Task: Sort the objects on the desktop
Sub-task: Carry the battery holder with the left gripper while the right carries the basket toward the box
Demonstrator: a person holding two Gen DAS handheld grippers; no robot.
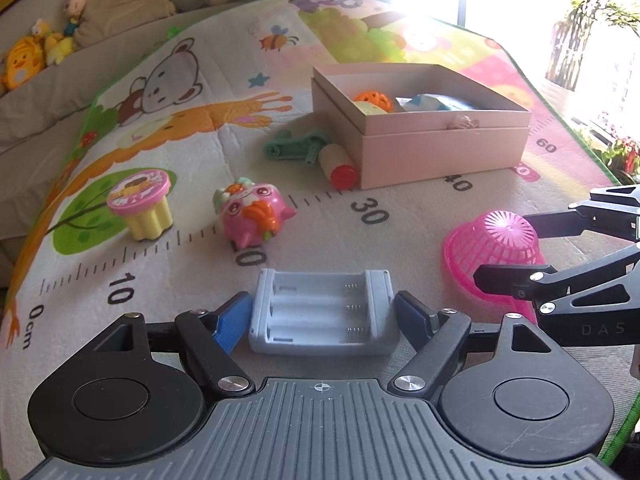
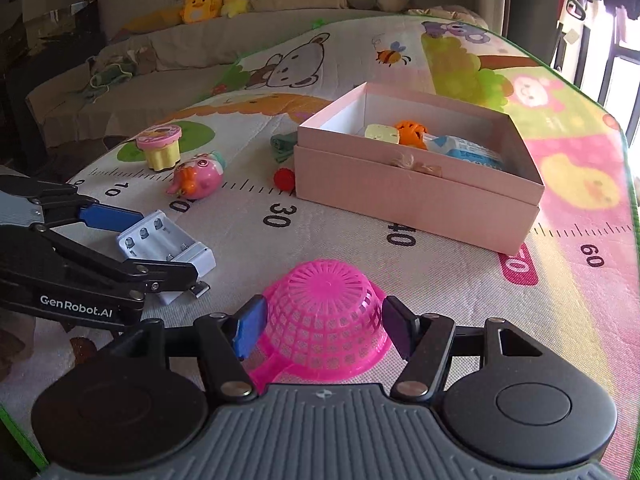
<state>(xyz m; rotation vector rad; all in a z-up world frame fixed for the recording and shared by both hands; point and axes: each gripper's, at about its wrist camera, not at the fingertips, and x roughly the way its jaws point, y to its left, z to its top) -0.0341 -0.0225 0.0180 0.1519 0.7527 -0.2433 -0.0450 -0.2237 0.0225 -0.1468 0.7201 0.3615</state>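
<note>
A pale blue battery charger [image 1: 324, 312] lies on the play mat between the open fingers of my left gripper [image 1: 324, 320]; small gaps show on both sides. It also shows in the right wrist view [image 2: 168, 250]. An upturned pink plastic basket [image 2: 324, 320] sits between the open fingers of my right gripper [image 2: 322, 330]; the fingers stand beside it. The basket [image 1: 496, 248] and right gripper [image 1: 520, 248] show at the right of the left wrist view. A pink box [image 2: 416, 184] holds an orange ball [image 2: 410, 132] and other items.
On the mat lie a pink toy [image 1: 254, 214], a yellow cup toy with pink lid [image 1: 144, 208], a green toy [image 1: 296, 146] and a red-capped cylinder [image 1: 340, 166] beside the box [image 1: 440, 148]. Plush toys [image 2: 208, 0] line the back.
</note>
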